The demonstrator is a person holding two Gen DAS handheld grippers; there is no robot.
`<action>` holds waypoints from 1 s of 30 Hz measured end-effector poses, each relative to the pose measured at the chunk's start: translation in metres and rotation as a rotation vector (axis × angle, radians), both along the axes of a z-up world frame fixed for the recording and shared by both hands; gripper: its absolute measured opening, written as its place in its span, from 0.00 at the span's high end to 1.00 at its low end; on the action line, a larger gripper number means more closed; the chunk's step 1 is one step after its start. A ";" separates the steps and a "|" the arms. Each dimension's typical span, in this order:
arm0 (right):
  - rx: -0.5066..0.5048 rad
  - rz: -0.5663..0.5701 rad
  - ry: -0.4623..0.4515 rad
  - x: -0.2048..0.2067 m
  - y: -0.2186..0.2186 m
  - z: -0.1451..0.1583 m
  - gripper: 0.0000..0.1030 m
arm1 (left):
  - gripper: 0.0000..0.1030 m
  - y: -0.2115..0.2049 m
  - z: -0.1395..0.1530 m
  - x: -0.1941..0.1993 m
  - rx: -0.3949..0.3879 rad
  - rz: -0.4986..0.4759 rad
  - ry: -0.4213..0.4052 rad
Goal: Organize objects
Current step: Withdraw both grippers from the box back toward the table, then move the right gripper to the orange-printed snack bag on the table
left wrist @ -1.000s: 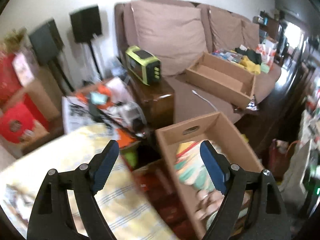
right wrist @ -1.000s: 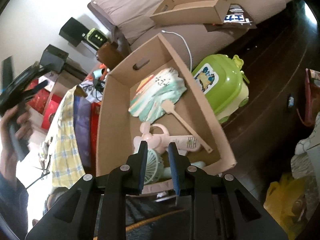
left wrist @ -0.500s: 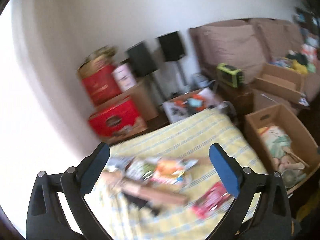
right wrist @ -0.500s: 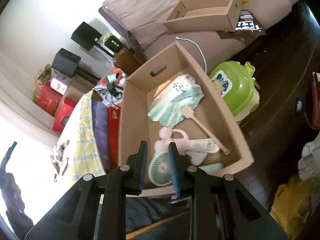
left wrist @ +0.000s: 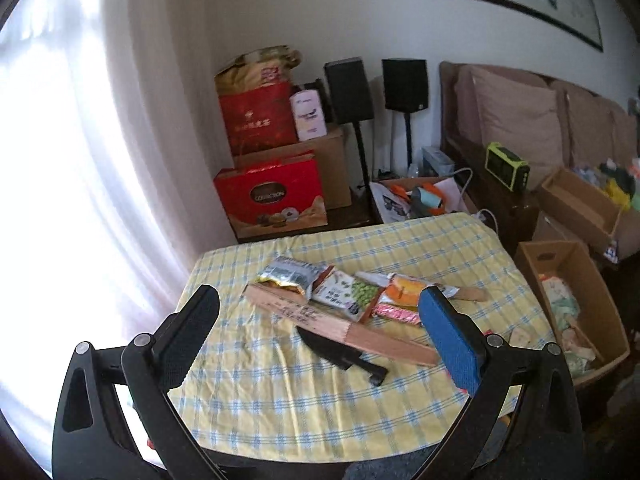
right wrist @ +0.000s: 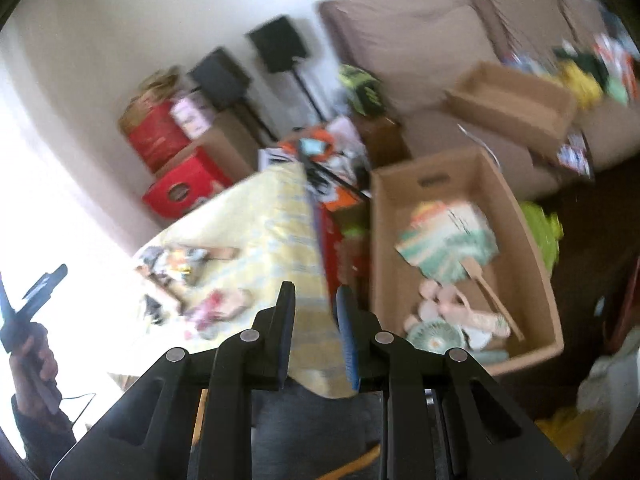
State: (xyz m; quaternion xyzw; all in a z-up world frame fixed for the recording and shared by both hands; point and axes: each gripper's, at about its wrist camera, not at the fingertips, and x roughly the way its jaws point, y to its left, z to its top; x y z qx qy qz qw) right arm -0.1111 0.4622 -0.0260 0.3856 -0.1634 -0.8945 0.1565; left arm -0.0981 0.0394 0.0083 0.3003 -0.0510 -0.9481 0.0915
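**Snacks and fans heaped mid-table, both tools empty above it**

While the left tool hangs over the near edge of the table with its jaws spread wide and nothing between them, the right tool points past the table's right edge with its jaws drawn narrow, a slim gap showing and nothing held.

On the yellow-and-blue checked cloth, the things to sort lie in a loose heap at the middle. A silver foil snack bag sits toward the far left of the heap, touching a long folded wooden fan that runs diagonally toward the near right edge. A white packet printed with green peas leans on the fan, beside an orange-and-white packet and a pink foil wrapper. A black folded fan lies just in front of the wooden one.

Off the right edge, on the floor, stands an open brown cardboard box holding a round green-and-white paper fan and a pale pink handheld fan; this view is blurred.

Beyond the far edge stand a red gift box whose oval label reads "COLLECTION", a red bag with gold characters too small to read, two black speakers on stands and a brown sofa.
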 end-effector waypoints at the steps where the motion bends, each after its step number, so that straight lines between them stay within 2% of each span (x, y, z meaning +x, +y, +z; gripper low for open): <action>1: 0.018 0.015 0.020 0.001 -0.008 0.011 0.78 | 0.03 -0.011 -0.001 0.003 0.014 0.011 0.000; 4: 0.088 0.058 0.107 0.007 -0.039 0.049 0.70 | 0.03 -0.041 -0.003 0.011 0.065 0.054 0.005; 6: 0.094 0.076 0.141 0.010 -0.051 0.062 0.65 | 0.03 -0.061 -0.006 0.016 0.111 0.072 0.002; 8: 0.100 0.103 0.160 0.012 -0.065 0.073 0.64 | 0.03 -0.081 -0.014 0.024 0.193 0.034 -0.010; 10: 0.116 0.130 0.157 0.010 -0.082 0.076 0.63 | 0.03 -0.092 -0.024 0.032 0.240 -0.011 -0.031; 13: 0.145 0.168 0.138 0.005 -0.101 0.071 0.63 | 0.03 -0.100 -0.043 0.037 0.224 -0.016 -0.073; 15: 0.165 0.185 0.122 0.000 -0.113 0.064 0.58 | 0.03 -0.102 -0.053 0.036 0.218 -0.013 -0.094; 19: 0.176 0.216 0.057 -0.015 -0.135 0.041 0.53 | 0.03 -0.112 -0.072 0.037 0.275 -0.013 -0.134; 21: 0.194 0.238 0.028 -0.022 -0.148 0.028 0.40 | 0.03 -0.114 -0.077 0.039 0.282 -0.015 -0.139; 30: 0.277 0.349 -0.072 -0.034 -0.194 -0.015 0.27 | 0.03 -0.120 -0.098 0.038 0.305 0.004 -0.163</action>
